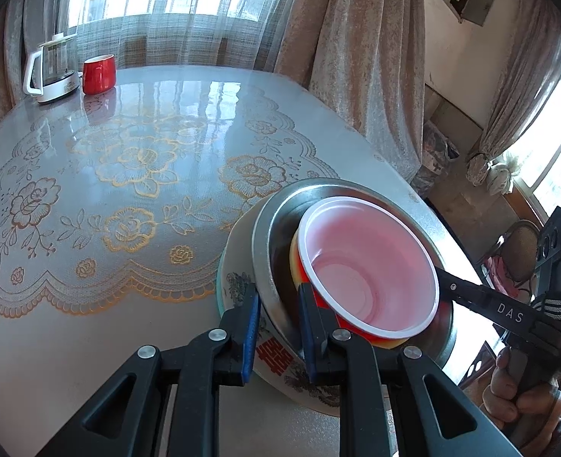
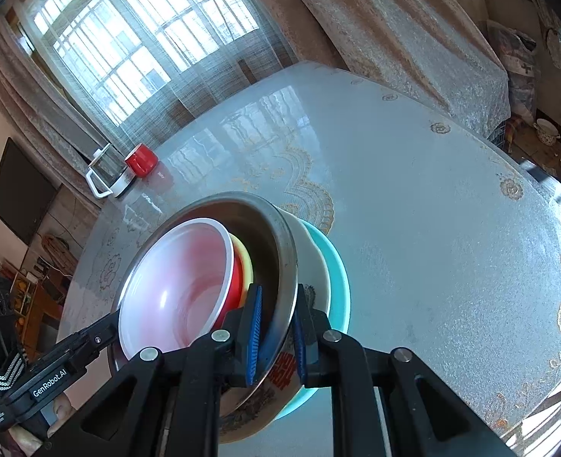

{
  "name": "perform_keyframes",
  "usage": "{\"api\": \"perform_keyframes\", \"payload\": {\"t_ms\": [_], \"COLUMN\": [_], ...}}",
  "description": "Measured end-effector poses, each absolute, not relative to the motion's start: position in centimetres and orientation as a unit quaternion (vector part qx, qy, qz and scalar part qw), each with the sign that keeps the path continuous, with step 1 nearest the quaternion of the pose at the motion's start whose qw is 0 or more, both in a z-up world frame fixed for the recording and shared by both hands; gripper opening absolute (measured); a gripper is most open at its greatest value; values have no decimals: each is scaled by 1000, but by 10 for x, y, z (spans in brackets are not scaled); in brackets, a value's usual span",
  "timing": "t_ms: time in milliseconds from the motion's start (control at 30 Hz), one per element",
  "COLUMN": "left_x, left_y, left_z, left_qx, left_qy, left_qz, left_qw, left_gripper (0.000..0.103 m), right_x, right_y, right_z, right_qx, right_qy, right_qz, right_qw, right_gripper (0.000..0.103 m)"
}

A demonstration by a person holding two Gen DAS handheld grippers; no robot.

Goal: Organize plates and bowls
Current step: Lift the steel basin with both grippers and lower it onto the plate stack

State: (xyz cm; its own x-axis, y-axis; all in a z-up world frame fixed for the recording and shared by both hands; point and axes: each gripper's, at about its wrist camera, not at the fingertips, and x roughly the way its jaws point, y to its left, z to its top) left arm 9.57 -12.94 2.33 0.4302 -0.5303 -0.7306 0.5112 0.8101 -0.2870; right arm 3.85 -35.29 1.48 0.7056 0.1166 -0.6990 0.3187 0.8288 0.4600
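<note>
Steel bowl [image 1: 265, 243], nested with a red bowl [image 1: 371, 266] inside, sits on the stack at the counter [image 1: 128, 304] edge. Left tongs [image 1: 278, 327] and right tongs [image 2: 276, 337] each clench its rim from opposite sides.

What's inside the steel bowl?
A red bowl with a white inside, nested in a yellow one of which only the rim shows. The steel bowl's bottom is covered.

cup [image 1: 370, 266] in steel bowl [image 1: 259, 236] | stack on table [image 1: 128, 190] | kettle [image 1: 51, 66] far behind
</note>
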Motion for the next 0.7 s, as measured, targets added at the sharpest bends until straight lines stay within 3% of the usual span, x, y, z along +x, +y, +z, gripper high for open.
{"api": "perform_keyframes", "payload": {"t_ms": [300, 400, 700], "left_x": [89, 89, 82], "left_y": [-129, -128, -128], "left_z": [24, 24, 26], "left_qx": [-6, -9, 9], "left_qy": [431, 430, 415], "left_qz": [-296, -296, -286], "left_qw": [853, 853, 864], "left_gripper": [21, 21, 23], "right_x": [37, 35, 33], "right_y": [-355, -354, -351], "right_z": [14, 15, 15], "right_qx": [297, 296, 296], "right_qy": [378, 378, 371], "right_qz": [-54, -55, -55], "right_qw": [875, 876, 879], "right_gripper": [15, 21, 17]}}
